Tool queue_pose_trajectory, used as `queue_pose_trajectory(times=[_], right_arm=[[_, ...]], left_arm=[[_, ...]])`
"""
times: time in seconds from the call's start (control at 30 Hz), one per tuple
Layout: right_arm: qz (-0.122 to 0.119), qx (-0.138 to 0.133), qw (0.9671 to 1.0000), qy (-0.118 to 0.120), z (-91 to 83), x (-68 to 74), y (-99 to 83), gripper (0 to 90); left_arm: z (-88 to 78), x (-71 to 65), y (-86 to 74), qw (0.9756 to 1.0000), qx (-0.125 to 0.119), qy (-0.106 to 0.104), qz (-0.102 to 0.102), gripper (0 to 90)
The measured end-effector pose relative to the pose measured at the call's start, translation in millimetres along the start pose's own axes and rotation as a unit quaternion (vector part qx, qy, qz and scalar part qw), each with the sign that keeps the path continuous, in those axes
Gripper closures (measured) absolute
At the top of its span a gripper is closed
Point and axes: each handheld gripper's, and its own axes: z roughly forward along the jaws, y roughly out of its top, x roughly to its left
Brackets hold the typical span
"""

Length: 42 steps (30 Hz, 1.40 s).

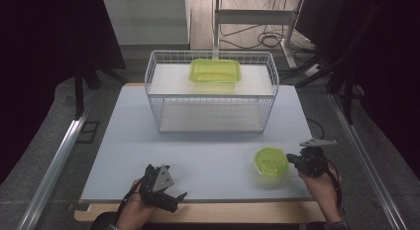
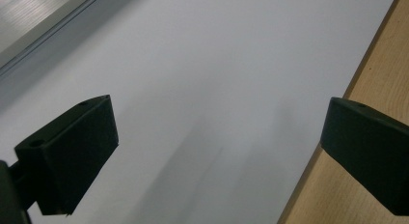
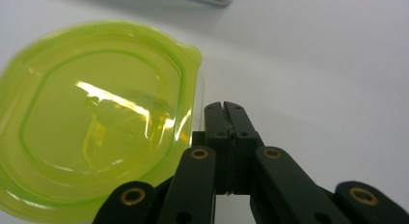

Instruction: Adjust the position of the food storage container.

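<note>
While the left gripper (image 1: 173,198) sits at the near edge of the table (image 1: 208,141), its jaws stand spread wide with nothing between them — in the left gripper view (image 2: 217,151) just bare white top and the wooden rim. Over on the right, the right gripper (image 1: 292,159) is just beside the round green tub (image 1: 270,162), near the table's front right. Its jaws are pressed together, pinching nothing — in the right gripper view the closed tips (image 3: 224,108) lie right by the tub's (image 3: 96,118) rim; touching or not, I cannot tell. Farther back stands a wire basket (image 1: 163,98), with a green box (image 1: 215,71) on its top shelf.
</note>
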Motion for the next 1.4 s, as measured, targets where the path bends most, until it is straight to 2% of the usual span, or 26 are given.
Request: queue_pose_trajectory(times=[0.13,0.23,0.3,0.43,0.63,0.8,0.97,1.1,1.4], right_arm=[[0.014,0.004,0.9999,0.005,-2.4,-6.4,-7.6,89.1],[0.014,0.007,0.9998,0.01,-4.3,-6.6,-12.3,89.0],[0.013,0.006,0.9997,0.018,-4.3,-4.8,-12.9,89.0],[0.003,0.012,0.9998,0.018,-1.6,0.2,-11.7,89.0],[-0.001,0.023,0.9993,0.028,5.0,5.5,-13.9,89.0],[0.0,0.026,0.9982,0.054,13.5,11.1,-13.2,88.9],[-0.002,0.021,0.997,0.074,21.1,16.1,-9.8,88.9],[-0.008,0.016,0.9953,0.095,29.5,24.6,-4.7,88.9],[-0.027,0.013,0.9904,0.135,51.4,55.9,12.8,88.8]], left_arm=[[0.7,-0.7,0.1,1.0,-0.001,0.0,-0.001,0.0],[1.2,-1.1,0.1,1.0,-0.001,0.0,-0.001,0.0],[1.5,-1.2,0.2,1.0,0.0,0.0,-0.001,0.0],[1.5,-1.4,0.2,1.0,0.0,0.0,0.0,0.0],[1.9,-1.8,0.3,1.0,0.001,-0.001,0.002,0.0],[2.2,-1.6,0.5,0.9999,0.007,-0.001,0.008,0.0],[3.0,-2.1,0.5,1.0,0.007,0.0,0.006,0.0],[3.4,-2.3,0.5,1.0,0.007,0.0,0.006,0.0],[4.0,-2.3,0.4,1.0,0.008,0.0,0.006,0.0]])
